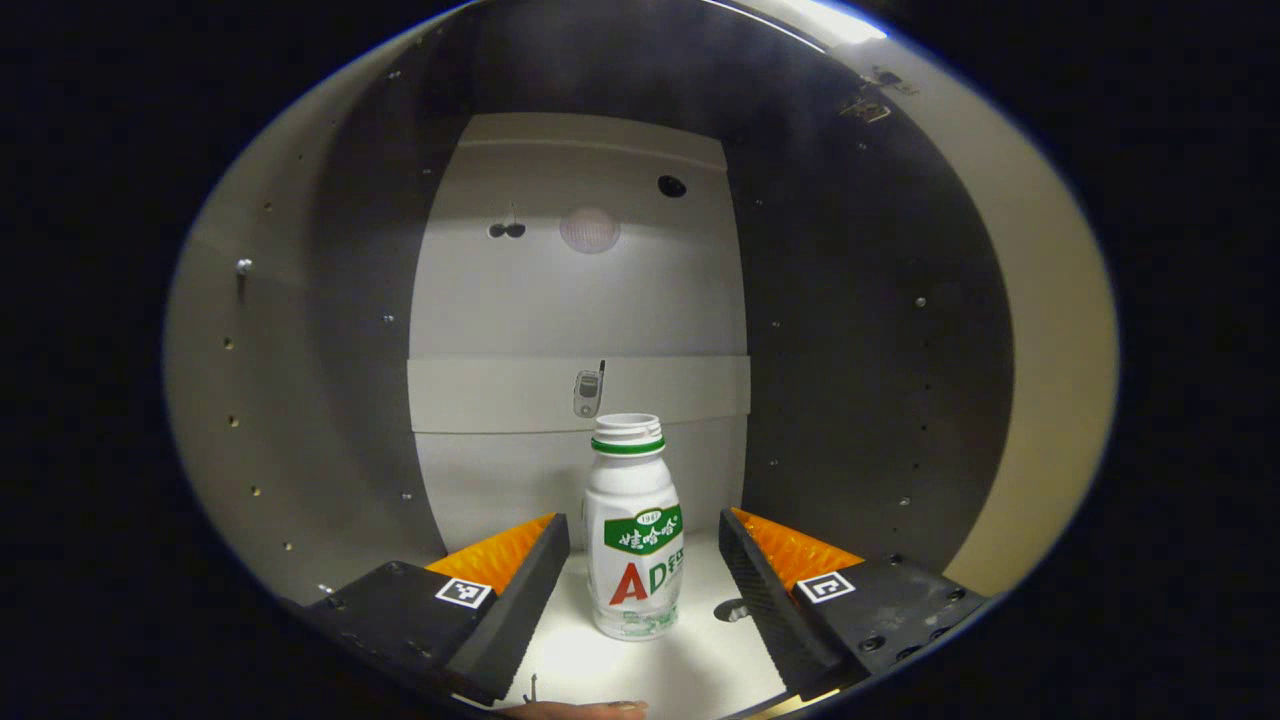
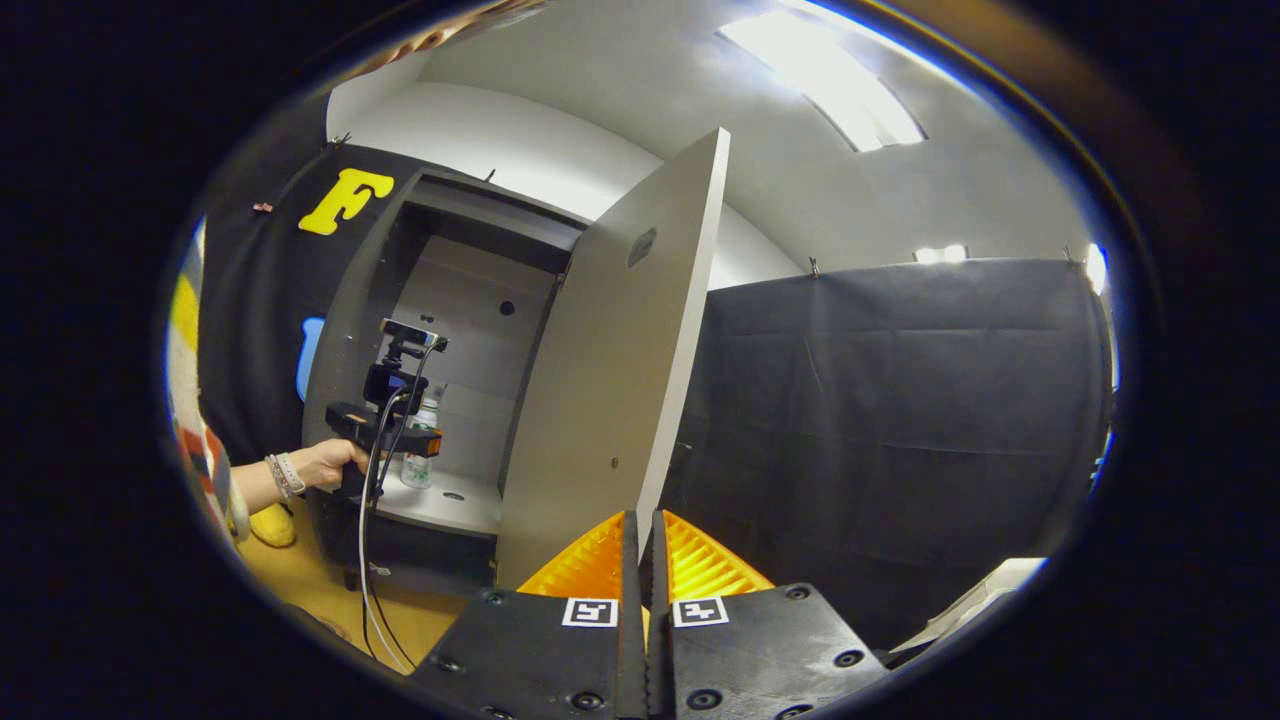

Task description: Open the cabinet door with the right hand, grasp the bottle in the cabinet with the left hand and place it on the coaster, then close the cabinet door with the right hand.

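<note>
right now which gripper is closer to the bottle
Left. The left gripper is open with the bottle between its fingers; the right gripper is shut, outside the open cabinet door.

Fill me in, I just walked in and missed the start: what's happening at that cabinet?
A person works two handheld grippers. The tall grey cabinet door stands open. The left gripper is open inside the cabinet, its fingers on either side of the small white plastic bottle with a green band, not touching it. The bottle stands upright on the white shelf. The right gripper is shut, by the door's edge.
</note>
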Available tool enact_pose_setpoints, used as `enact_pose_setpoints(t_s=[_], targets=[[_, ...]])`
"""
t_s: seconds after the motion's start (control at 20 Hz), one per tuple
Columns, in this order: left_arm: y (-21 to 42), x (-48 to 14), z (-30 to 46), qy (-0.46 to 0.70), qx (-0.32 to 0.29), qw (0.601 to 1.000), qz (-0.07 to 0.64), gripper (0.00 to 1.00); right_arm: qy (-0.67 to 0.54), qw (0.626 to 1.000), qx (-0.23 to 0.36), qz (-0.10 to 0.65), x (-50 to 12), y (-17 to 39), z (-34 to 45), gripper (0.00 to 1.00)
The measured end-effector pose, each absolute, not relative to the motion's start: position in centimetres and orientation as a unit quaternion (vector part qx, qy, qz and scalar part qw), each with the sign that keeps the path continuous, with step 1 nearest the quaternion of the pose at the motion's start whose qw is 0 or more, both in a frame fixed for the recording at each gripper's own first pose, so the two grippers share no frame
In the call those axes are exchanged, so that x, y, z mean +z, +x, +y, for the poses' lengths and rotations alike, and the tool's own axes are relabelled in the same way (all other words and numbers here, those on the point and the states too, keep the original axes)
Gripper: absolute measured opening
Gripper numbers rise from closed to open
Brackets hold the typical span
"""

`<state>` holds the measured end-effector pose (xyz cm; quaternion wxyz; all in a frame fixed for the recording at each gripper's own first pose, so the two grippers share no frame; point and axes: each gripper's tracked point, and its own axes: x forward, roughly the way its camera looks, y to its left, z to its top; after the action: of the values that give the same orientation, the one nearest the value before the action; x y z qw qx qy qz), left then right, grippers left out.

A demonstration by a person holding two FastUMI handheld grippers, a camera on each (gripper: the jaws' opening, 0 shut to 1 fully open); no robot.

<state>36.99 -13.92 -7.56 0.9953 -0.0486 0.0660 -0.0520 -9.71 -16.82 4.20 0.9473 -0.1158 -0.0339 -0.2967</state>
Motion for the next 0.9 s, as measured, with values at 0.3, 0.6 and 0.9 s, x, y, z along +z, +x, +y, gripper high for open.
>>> enact_pose_setpoints(t_s=[0.3,0.6,0.9], targets=[[40.8,-8.4,-14.0,-0.051,-0.042,0.996,0.059,0.95,-0.118,0.947,-0.298,-0.024,4.5,-8.4,-17.1,0.06],[42.1,-8.5,-13.5,-0.033,-0.023,0.998,0.046,0.92,-0.106,0.946,-0.304,-0.025,4.8,-8.6,-17.6,0.05],[41.9,-8.4,-13.3,-0.062,-0.032,0.996,0.053,0.74,-0.113,0.946,-0.304,-0.016,4.6,-7.8,-17.3,0.05]])
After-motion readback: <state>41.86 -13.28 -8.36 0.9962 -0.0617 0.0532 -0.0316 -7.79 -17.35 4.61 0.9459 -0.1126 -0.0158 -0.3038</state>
